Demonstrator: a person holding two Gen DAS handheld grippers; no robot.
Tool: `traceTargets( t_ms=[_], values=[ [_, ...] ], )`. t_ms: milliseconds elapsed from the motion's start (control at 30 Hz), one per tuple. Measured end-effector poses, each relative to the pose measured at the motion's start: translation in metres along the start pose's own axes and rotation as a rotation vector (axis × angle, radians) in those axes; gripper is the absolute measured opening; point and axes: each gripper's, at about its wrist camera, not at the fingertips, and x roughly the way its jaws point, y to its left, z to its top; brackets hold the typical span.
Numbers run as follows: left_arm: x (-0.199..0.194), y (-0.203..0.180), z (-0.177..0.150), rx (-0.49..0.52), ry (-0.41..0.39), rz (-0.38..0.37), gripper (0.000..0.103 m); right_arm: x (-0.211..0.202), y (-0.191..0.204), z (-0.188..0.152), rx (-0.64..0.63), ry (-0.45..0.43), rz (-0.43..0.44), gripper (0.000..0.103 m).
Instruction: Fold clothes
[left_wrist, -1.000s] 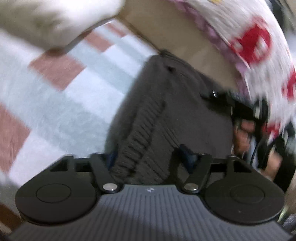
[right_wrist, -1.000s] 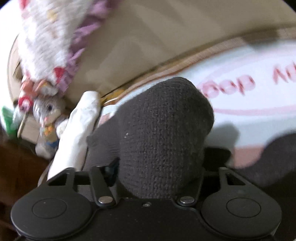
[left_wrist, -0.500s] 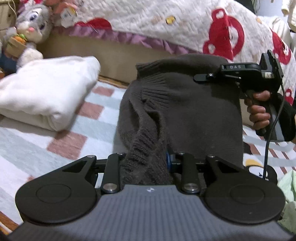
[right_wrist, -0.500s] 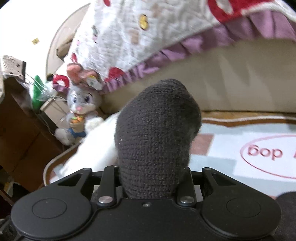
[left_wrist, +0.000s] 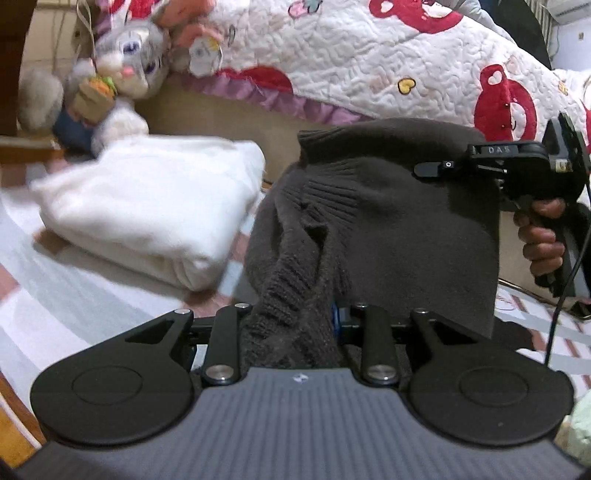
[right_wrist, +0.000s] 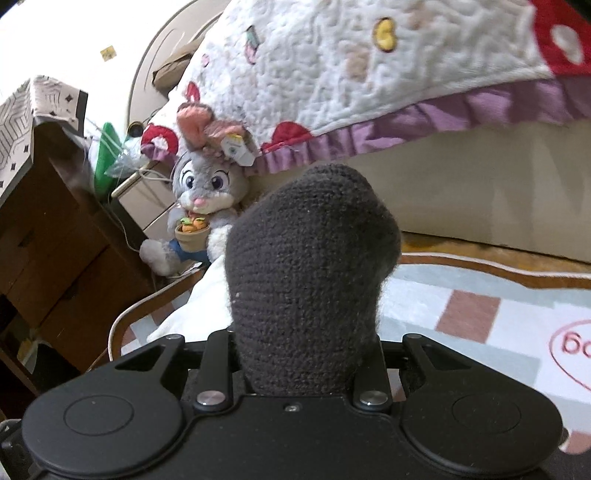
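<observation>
Above a pastel checked rug (left_wrist: 74, 295), a dark knitted sweater (left_wrist: 388, 221) hangs stretched between two hand-held grippers. Left gripper (left_wrist: 295, 325): jaws narrowed onto a bunched ribbed fold of the knit, pinching it. Right gripper (right_wrist: 306, 354): jaws closed partway on a thick wad of the same sweater, which bulges up between them; a hand (left_wrist: 543, 236) holds its grip. Just left of the sweater lies a folded white garment (left_wrist: 147, 210); behind it sit a plush rabbit (right_wrist: 207, 199) and a quilted bedspread (left_wrist: 388, 59).
</observation>
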Motion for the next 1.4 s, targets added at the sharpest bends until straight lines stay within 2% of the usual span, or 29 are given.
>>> traceTargets(
  t_ms=[33,100,233,400,567,733,833,900,967,1033,1100,1133,1233,1333,1400],
  values=[
    [-0.002,0.001,0.003,0.001,-0.010,0.009,0.027,0.002,0.003,0.002,-0.003,0.000,0.004,0.033],
    [-0.009,0.009,0.009,-0.057,-0.041,0.008,0.027,0.003,0.008,0.008,0.001,-0.001,0.018,0.033],
    [-0.032,0.042,0.015,-0.240,-0.149,-0.013,0.026,0.006,0.029,0.023,-0.027,0.004,0.049,0.033],
    [-0.055,0.055,0.021,-0.259,-0.198,0.081,0.025,0.018,0.057,0.030,-0.039,0.000,0.098,0.033],
    [-0.064,0.055,0.035,-0.233,-0.206,0.161,0.025,0.041,0.085,0.033,-0.081,0.031,0.124,0.033],
    [-0.071,0.076,0.071,-0.200,-0.226,0.193,0.024,0.064,0.108,0.063,-0.131,0.025,0.202,0.032],
    [-0.067,0.096,0.105,-0.152,-0.245,0.212,0.024,0.087,0.109,0.083,-0.079,0.009,0.268,0.032],
    [-0.061,0.112,0.126,-0.145,-0.251,0.220,0.024,0.106,0.101,0.090,-0.001,0.001,0.306,0.032],
    [-0.050,0.125,0.135,-0.144,-0.265,0.236,0.023,0.120,0.090,0.087,0.025,-0.006,0.321,0.032],
    [-0.037,0.133,0.138,-0.129,-0.297,0.274,0.013,0.134,0.080,0.082,0.025,-0.005,0.327,0.032],
    [-0.012,0.139,0.148,-0.026,-0.263,0.340,0.004,0.150,0.073,0.081,0.014,0.009,0.319,0.032],
    [0.000,0.148,0.153,-0.006,-0.249,0.357,0.002,0.160,0.070,0.083,0.004,0.019,0.313,0.032],
    [0.028,0.183,0.166,-0.085,-0.227,0.322,0.002,0.193,0.066,0.095,-0.012,0.042,0.310,0.032],
    [0.034,0.207,0.157,-0.192,-0.181,0.314,0.003,0.227,0.066,0.104,-0.042,0.058,0.306,0.031],
    [0.020,0.218,0.135,-0.303,-0.185,0.277,0.005,0.240,0.063,0.104,-0.063,0.065,0.286,0.031]
  ],
)
